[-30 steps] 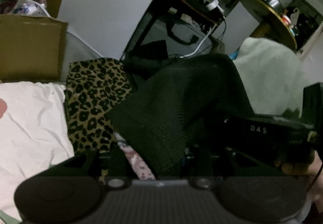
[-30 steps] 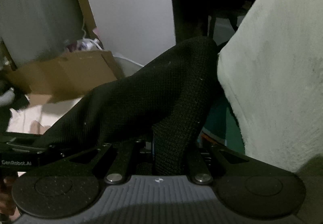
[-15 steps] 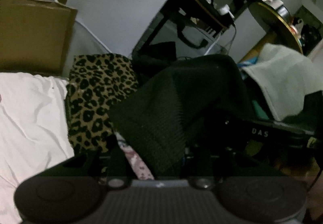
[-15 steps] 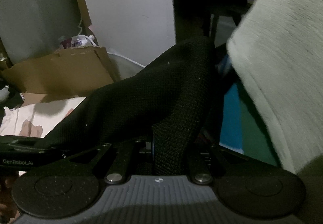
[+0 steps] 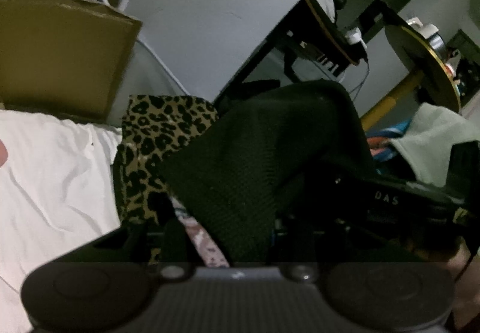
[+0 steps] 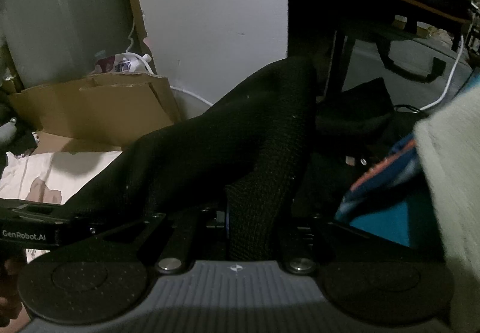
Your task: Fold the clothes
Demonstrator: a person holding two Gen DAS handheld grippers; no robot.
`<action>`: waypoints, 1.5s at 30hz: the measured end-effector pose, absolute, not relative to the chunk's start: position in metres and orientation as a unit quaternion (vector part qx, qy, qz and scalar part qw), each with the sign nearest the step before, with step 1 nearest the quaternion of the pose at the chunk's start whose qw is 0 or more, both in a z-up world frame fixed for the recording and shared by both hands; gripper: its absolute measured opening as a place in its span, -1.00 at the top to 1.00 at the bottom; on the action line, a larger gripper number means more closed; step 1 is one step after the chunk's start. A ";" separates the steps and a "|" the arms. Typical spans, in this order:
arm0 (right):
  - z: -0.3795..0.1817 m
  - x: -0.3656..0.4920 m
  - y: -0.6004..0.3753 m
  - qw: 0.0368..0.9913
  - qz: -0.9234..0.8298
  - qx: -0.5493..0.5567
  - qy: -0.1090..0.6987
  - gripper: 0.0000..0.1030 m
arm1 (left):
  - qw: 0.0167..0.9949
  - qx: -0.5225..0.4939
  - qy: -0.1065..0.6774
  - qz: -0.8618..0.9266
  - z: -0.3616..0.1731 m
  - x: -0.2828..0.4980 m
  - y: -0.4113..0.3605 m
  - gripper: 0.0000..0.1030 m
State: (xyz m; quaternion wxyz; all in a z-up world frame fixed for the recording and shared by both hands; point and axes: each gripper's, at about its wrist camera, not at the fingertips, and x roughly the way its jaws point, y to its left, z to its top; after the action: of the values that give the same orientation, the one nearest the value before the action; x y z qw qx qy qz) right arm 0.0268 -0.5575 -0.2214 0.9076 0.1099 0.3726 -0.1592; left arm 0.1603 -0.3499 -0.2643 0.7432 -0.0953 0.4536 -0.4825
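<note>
A black knit garment (image 5: 255, 159) hangs stretched between both grippers. My left gripper (image 5: 240, 231) is shut on a bunched corner of it, and the cloth hides the fingertips. In the right wrist view the same black knit garment (image 6: 240, 138) rises from my right gripper (image 6: 249, 225), which is shut on a narrow fold. The other gripper's black body shows at the right of the left view and at the lower left of the right view. A leopard-print garment (image 5: 156, 147) lies below on the white sheet (image 5: 51, 183).
A cardboard box (image 5: 60, 57) stands at the back left against the white wall. A pale green fleece (image 6: 450, 183) and blue-orange cloth (image 6: 387, 177) lie to the right. A black desk frame (image 6: 390, 12) with cables stands behind. A pink patterned strip (image 5: 204, 243) lies under the left gripper.
Both grippers have moved sideways and a little down with the black garment. The pale green fleece has slid toward the right edge of both views, uncovering the desk and the blue cloth.
</note>
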 end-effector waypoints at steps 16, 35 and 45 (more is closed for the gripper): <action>-0.252 0.087 -0.590 0.900 -0.154 0.130 0.387 0.83 | 0.747 -0.095 0.459 -0.471 -0.286 0.205 -0.368 0.31; -0.302 0.133 -0.630 0.872 -0.209 0.131 0.422 0.32 | 0.749 -0.080 0.471 -0.460 -0.329 0.240 -0.388 0.31; -0.312 0.155 -0.614 0.854 -0.259 0.025 0.451 0.20 | 0.752 -0.055 0.458 -0.471 -0.329 0.245 -0.401 0.31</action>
State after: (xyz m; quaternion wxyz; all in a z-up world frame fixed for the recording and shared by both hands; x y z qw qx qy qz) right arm 0.1555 -0.6142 -0.3123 0.8538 0.0247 0.4511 -0.2589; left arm 0.2453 -0.4013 -0.3293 0.7521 -0.0546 0.4579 -0.4709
